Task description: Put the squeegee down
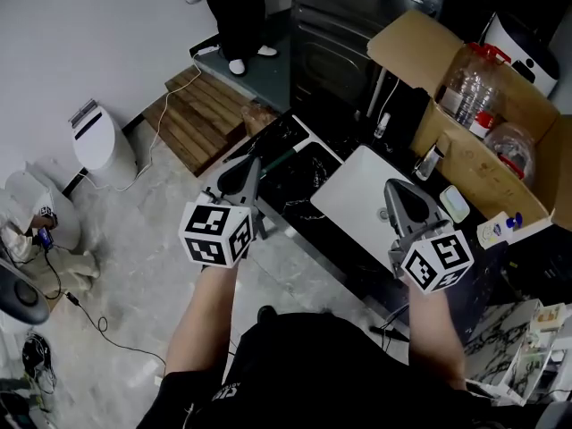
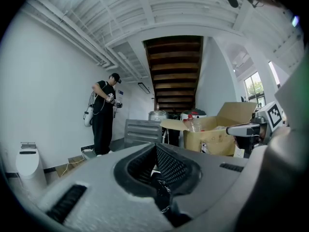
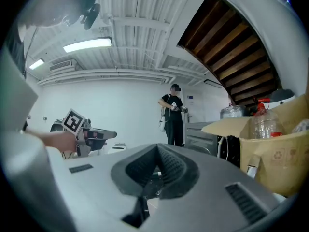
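Note:
Both grippers are held level, side by side, over the near edge of a black table (image 1: 295,199). My left gripper (image 1: 254,163) is shut, its jaws meeting in a point with nothing between them (image 2: 155,145). My right gripper (image 1: 391,186) hangs over a white panel (image 1: 357,195) and also looks shut and empty (image 3: 157,146). A thin greenish rod (image 1: 279,159) lies on the table just past the left gripper's tip. I cannot tell whether it is the squeegee. Neither gripper holds anything.
An open cardboard box (image 1: 465,155) with plastic bottles stands at the right. A black cabinet (image 1: 335,34) is behind the table. A wooden pallet (image 1: 201,114) and a white appliance (image 1: 96,141) are on the floor at left. A person (image 1: 237,16) stands at the back.

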A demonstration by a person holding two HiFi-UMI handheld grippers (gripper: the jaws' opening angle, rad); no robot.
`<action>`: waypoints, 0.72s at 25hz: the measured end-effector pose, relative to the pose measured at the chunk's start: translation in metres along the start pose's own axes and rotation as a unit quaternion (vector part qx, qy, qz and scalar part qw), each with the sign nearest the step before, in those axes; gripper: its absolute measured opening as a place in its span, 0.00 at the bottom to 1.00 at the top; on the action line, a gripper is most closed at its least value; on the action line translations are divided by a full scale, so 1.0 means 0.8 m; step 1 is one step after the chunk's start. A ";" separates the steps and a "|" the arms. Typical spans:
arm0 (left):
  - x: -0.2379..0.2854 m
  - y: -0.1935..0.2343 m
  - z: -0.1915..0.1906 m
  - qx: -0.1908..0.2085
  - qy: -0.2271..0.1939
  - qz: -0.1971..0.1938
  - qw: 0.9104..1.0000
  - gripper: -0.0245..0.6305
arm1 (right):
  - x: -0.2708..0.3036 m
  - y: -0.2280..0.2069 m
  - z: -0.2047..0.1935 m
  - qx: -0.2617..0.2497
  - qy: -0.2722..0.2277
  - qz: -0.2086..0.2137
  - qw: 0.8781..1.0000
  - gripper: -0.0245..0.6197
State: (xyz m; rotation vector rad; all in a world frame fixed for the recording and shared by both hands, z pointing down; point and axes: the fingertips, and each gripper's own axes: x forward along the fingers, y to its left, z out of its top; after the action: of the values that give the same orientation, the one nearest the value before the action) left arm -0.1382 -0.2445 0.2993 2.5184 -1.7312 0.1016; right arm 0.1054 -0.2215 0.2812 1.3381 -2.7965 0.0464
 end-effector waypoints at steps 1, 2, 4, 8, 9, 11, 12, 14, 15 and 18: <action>0.000 0.000 -0.002 -0.001 0.002 -0.002 1.000 0.05 | -0.001 0.002 0.000 0.000 0.000 0.000 1.000 0.04; 0.000 -0.001 -0.004 -0.001 0.003 -0.003 1.000 0.05 | -0.003 0.003 -0.001 -0.002 0.001 0.001 1.000 0.04; -0.001 -0.003 -0.006 0.000 0.005 -0.007 1.000 0.05 | -0.005 0.006 -0.002 -0.002 0.002 0.001 1.000 0.04; -0.002 -0.009 -0.010 0.003 0.010 -0.014 1.000 0.05 | -0.009 0.009 -0.005 0.004 0.003 0.002 1.000 0.04; -0.002 -0.010 -0.011 0.003 0.011 -0.015 1.000 0.05 | -0.010 0.010 -0.006 0.005 0.004 0.002 1.000 0.04; -0.004 -0.013 -0.013 0.002 0.012 -0.018 1.000 0.05 | -0.012 0.013 -0.007 0.005 0.004 0.003 1.000 0.04; -0.005 -0.013 -0.014 0.002 0.013 -0.019 1.000 0.05 | -0.013 0.014 -0.007 0.005 0.004 0.003 1.000 0.04; -0.007 -0.014 -0.015 0.001 0.015 -0.019 1.000 0.05 | -0.015 0.014 -0.008 0.007 0.003 0.003 1.000 0.04; -0.007 -0.014 -0.016 0.001 0.016 -0.019 1.000 0.05 | -0.016 0.014 -0.009 0.008 0.003 0.002 1.000 0.04; -0.009 -0.015 -0.015 0.001 0.016 -0.019 1.000 0.05 | -0.018 0.013 -0.008 0.009 0.002 0.001 1.000 0.04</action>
State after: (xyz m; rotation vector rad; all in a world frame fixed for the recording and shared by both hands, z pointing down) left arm -0.1299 -0.2320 0.3103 2.5346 -1.6706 0.1405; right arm 0.1064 -0.2038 0.2870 1.3374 -2.8021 0.0745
